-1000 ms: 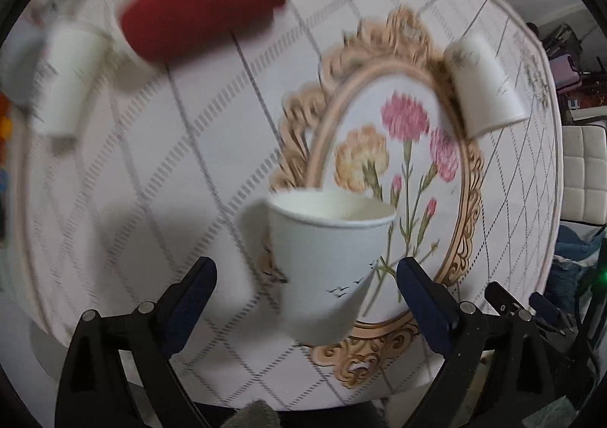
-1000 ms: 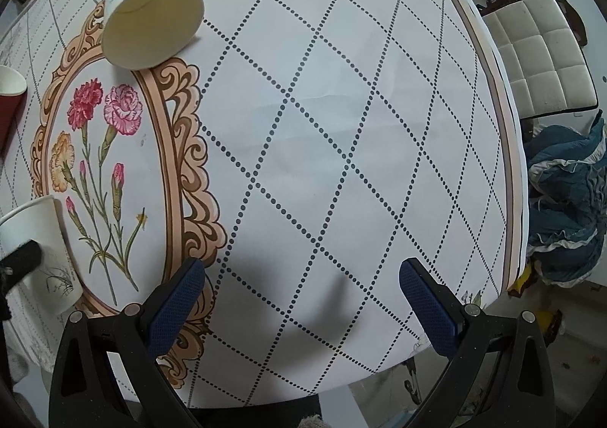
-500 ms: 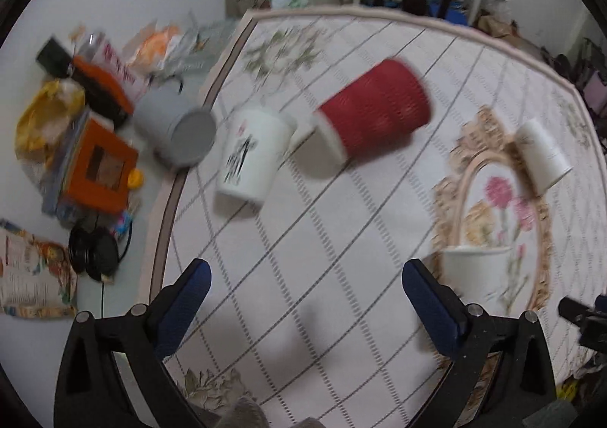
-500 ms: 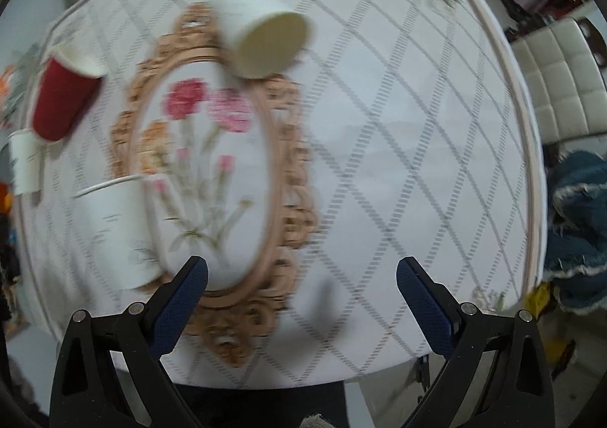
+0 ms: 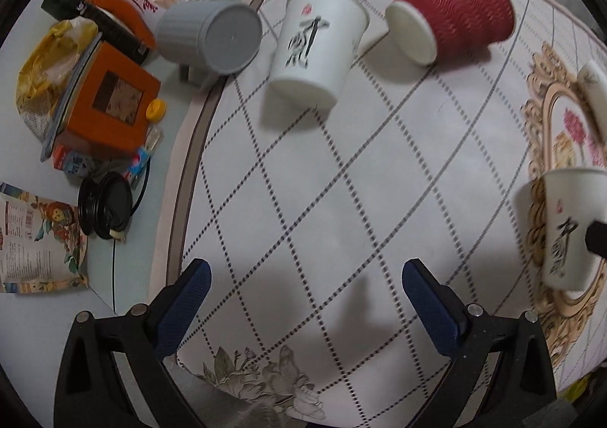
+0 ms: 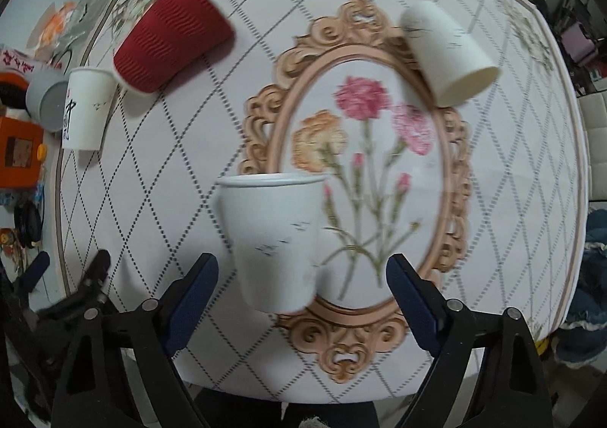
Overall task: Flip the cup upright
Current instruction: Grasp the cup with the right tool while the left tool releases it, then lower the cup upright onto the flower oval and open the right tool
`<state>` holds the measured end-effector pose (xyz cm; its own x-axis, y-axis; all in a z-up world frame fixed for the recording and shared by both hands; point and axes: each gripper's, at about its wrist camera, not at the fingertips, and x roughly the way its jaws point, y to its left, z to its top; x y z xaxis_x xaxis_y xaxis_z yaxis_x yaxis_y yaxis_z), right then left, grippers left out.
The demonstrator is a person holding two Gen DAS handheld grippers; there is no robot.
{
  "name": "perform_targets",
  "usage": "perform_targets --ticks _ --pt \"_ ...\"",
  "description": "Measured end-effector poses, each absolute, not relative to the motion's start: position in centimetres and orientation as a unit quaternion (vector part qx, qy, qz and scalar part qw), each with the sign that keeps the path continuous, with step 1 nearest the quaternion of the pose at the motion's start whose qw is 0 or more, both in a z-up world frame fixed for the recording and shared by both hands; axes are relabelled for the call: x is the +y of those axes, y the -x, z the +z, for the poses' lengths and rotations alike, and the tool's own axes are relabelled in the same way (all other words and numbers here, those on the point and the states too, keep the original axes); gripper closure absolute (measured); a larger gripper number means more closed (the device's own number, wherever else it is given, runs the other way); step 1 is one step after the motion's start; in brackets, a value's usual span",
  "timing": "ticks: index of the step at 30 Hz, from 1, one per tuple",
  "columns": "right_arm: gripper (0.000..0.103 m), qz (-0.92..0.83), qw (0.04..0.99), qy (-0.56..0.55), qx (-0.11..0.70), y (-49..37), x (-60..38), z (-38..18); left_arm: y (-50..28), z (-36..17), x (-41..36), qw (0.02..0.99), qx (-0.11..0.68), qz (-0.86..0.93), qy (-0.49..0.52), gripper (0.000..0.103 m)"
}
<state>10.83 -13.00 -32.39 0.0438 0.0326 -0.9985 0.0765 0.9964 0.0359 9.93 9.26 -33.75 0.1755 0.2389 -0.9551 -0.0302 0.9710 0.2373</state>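
Note:
A white paper cup (image 6: pixel 275 238) stands upright on the flowered tablecloth, just ahead of my open, empty right gripper (image 6: pixel 301 287); it also shows at the right edge of the left wrist view (image 5: pixel 569 227). A red ribbed cup (image 5: pixel 451 14) lies on its side at the far end, also in the right wrist view (image 6: pixel 170 33). A white cup with black writing (image 5: pixel 315 44) stands upright left of the red cup, also visible in the right wrist view (image 6: pixel 85 109). A plain white cup (image 6: pixel 447 52) lies on its side at the far right. My left gripper (image 5: pixel 303 299) is open and empty over the cloth.
A grey cup (image 5: pixel 212 37) lies on its side at the cloth's left edge. Beside it are an orange box (image 5: pixel 110 105), bottles, snack bags and black earphones (image 5: pixel 104 208). A white chair (image 6: pixel 593 147) and blue cloth (image 6: pixel 592 295) sit right of the table.
Both grippers swung left. The left one left the upright white cup and now faces the table's left side. The right one now faces that upright cup.

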Motion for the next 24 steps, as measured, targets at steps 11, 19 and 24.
perform_targets --ticks 11,19,24 --pt "0.044 -0.012 0.712 -0.025 0.702 -11.5 -10.6 -35.1 -9.3 -34.3 9.5 0.745 0.657 0.086 -0.082 0.000" --pt "0.045 -0.004 0.737 -0.070 0.672 -10.5 -12.6 -34.2 -9.8 -34.1 8.4 0.735 0.670 0.075 -0.072 0.000" --pt "0.045 0.005 0.798 -0.112 0.592 -9.6 -15.1 -31.7 -10.6 -34.9 8.1 0.709 0.702 0.059 -0.013 0.000"
